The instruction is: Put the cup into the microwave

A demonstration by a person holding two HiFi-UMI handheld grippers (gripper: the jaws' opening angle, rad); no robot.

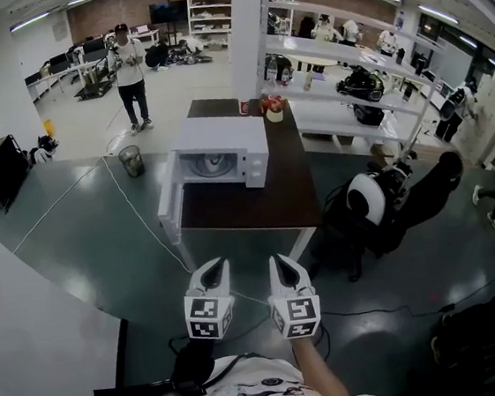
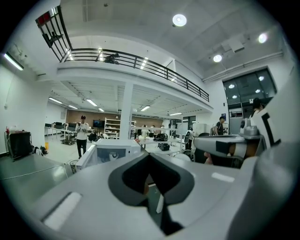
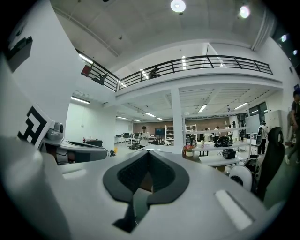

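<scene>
Head view: left gripper point(image 1: 214, 270) and right gripper point(image 1: 282, 263) side by side, short of the counter point(image 1: 257, 205) — both jaws closed, nothing held; microwave point(image 1: 224, 144) door open; small red cup point(image 1: 244, 107) behind it, at the counter's far end.

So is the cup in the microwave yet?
Not yet. Done: the microwave is open. In hand: nothing; the left gripper and right gripper are shut and empty. Left: pick up the cup behind the microwave and put it inside.
</scene>
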